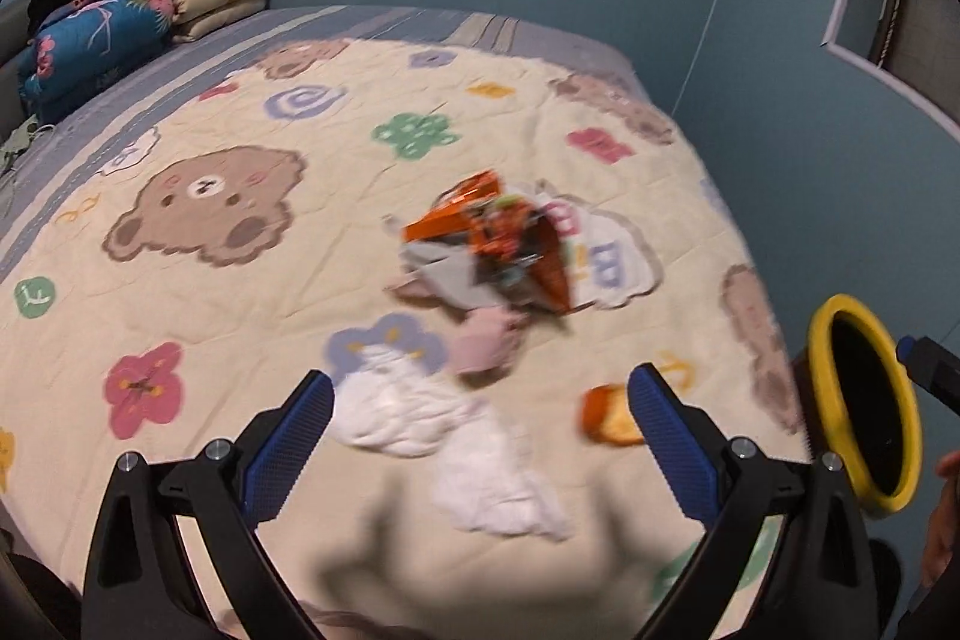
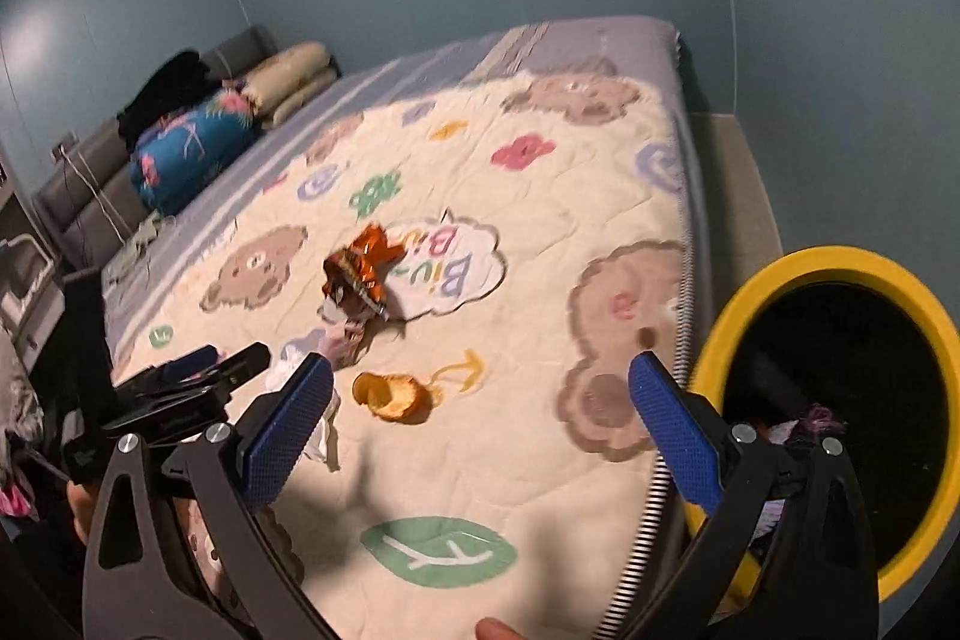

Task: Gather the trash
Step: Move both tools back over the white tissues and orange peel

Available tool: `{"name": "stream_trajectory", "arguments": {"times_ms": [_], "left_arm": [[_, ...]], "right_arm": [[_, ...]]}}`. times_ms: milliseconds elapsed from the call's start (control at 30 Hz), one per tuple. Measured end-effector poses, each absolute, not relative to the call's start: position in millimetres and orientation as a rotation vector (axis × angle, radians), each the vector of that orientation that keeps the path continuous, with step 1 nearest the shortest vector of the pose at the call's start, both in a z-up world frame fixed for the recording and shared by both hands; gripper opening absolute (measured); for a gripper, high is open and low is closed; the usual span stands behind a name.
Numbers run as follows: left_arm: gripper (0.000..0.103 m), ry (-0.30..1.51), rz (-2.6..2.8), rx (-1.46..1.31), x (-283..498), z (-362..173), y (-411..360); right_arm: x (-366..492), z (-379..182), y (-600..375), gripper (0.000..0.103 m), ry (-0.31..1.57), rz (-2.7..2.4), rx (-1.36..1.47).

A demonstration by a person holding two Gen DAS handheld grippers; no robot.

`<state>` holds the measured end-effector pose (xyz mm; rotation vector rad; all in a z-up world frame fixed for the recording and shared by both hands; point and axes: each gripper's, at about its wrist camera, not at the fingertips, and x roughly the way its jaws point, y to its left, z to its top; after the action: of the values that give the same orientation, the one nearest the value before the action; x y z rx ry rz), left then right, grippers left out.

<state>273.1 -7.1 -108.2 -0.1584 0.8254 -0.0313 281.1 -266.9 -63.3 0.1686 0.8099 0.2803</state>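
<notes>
Trash lay scattered on the bear-print quilt [image 1: 240, 340]: nearest, a crumpled white tissue [image 1: 444, 430] sat just ahead of the left gripper [image 1: 480, 436], whose jaws were spread wide and empty, apparently lined up to take it, with an orange peel [image 2: 393, 396] just beside it. The right gripper [image 2: 480, 430], likewise spread and holding nothing, hung by the yellow-rimmed bin [image 2: 840, 400] at the bed's edge, probably ready for drop-offs. Farther off lay a pinkish scrap, blurred beyond naming, and an orange snack wrapper [image 1: 498, 244].
</notes>
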Motion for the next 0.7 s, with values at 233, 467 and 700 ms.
{"name": "stream_trajectory", "arguments": {"times_ms": [233, 467, 700], "left_arm": [[0.095, 0.907, 0.042, -0.229, 276, -142, 30], [0.095, 0.941, 0.060, -0.331, 286, -167, 50], [0.091, 0.954, 0.015, -0.477, 292, -183, 59]], "right_arm": [[306, -103, -226, 0.095, 0.908, 0.311, 0.131], [319, -129, -196, 0.095, 0.933, 0.319, 0.071], [309, -138, -165, 0.083, 0.873, 0.400, -0.061]]}}
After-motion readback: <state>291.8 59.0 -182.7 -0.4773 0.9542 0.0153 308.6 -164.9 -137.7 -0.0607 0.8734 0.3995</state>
